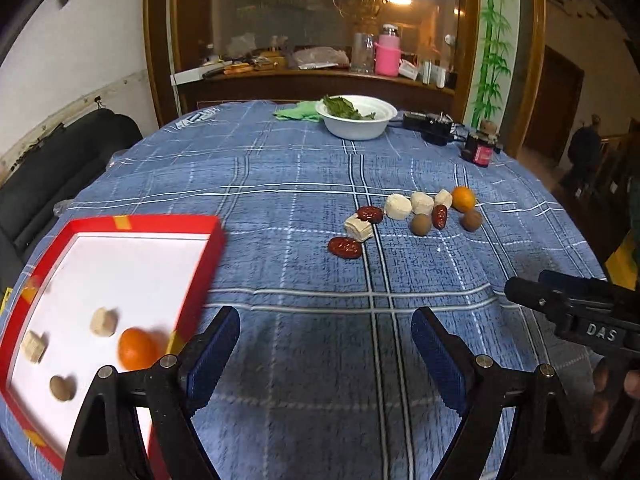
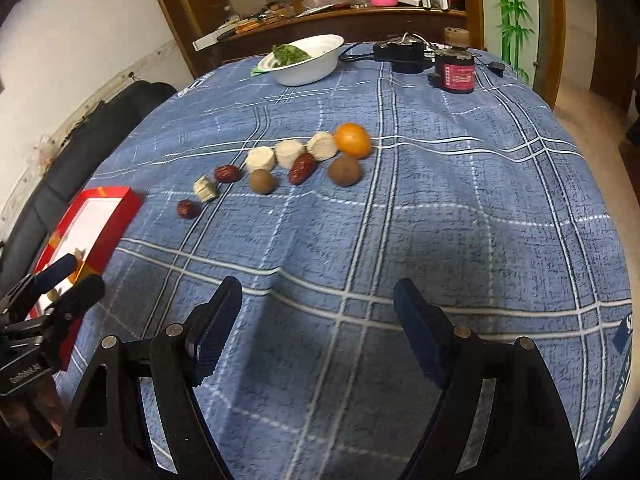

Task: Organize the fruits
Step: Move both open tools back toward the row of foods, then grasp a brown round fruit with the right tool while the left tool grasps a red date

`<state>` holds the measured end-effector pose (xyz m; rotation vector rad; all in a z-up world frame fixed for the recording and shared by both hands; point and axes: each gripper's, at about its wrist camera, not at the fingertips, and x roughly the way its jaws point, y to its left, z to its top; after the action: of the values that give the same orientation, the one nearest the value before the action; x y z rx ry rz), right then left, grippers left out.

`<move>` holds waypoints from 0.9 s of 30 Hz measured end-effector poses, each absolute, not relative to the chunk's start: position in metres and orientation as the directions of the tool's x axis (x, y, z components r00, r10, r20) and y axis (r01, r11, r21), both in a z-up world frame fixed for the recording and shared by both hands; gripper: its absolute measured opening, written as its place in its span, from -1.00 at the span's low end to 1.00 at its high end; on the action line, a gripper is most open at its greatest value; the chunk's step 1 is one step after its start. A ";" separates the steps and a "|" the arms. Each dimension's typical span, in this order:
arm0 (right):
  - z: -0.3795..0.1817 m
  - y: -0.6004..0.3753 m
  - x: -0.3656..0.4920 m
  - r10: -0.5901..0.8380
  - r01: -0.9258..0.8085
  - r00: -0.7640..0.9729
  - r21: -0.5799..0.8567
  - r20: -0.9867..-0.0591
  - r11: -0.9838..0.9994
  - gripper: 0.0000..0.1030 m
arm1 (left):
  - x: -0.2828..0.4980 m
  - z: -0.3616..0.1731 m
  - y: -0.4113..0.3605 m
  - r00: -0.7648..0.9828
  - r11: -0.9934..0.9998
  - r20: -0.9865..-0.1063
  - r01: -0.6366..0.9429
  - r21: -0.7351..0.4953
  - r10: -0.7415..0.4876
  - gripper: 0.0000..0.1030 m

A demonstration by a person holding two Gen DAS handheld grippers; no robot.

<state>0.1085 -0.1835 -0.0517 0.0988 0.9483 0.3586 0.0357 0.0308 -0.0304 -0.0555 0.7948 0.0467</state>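
Both the left tool (image 1: 326, 344) and right tool (image 2: 318, 316) hang empty with ribbed blue pads spread wide over the table's checked blue cloth (image 2: 460, 208), where wrinkled red dates (image 2: 303, 168), pale ridged chunks (image 2: 261, 159), a glossy orange (image 2: 352, 140) and dull brown round fruits (image 2: 345, 171) cluster, well apart from the red-rimmed white tray (image 1: 120, 264).

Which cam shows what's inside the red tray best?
Left wrist. The red tray sits close there, its white floor open to view with an orange and small pieces on it. Right wrist sees it far off, edge-on, partly behind the left gripper.
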 end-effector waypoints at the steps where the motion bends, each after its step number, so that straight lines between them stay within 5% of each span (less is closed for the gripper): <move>1: -0.051 -0.184 0.111 0.340 -0.260 0.530 0.233 -0.776 0.937 0.53 | 0.042 -0.031 0.028 0.698 0.997 -0.716 -0.061 -0.036 0.017 0.68; 21: -0.070 -0.162 0.204 0.213 -0.247 0.552 0.086 -0.806 0.965 0.38 | 0.137 -0.068 0.018 0.622 0.992 -0.782 -0.118 -0.034 0.047 0.64; 23: -0.069 -0.161 0.210 0.208 -0.242 0.560 0.082 -0.802 0.967 -0.07 | 0.144 -0.076 0.016 0.592 0.993 -0.804 -0.115 -0.009 0.061 0.52; 25: -0.069 -0.158 0.213 0.163 -0.229 0.568 0.036 -0.807 0.973 -0.51 | 0.144 -0.074 0.014 0.604 0.995 -0.796 -0.097 -0.019 0.044 0.19; 27: -0.069 -0.156 0.211 0.150 -0.231 0.566 0.019 -0.811 0.973 -0.51 | 0.142 -0.074 0.011 0.608 0.996 -0.793 -0.082 -0.017 0.036 -0.05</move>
<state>0.2112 -0.1560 -0.0688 -0.0930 0.9433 0.2241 0.1418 0.0114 -0.0739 -0.0539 0.9148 0.0687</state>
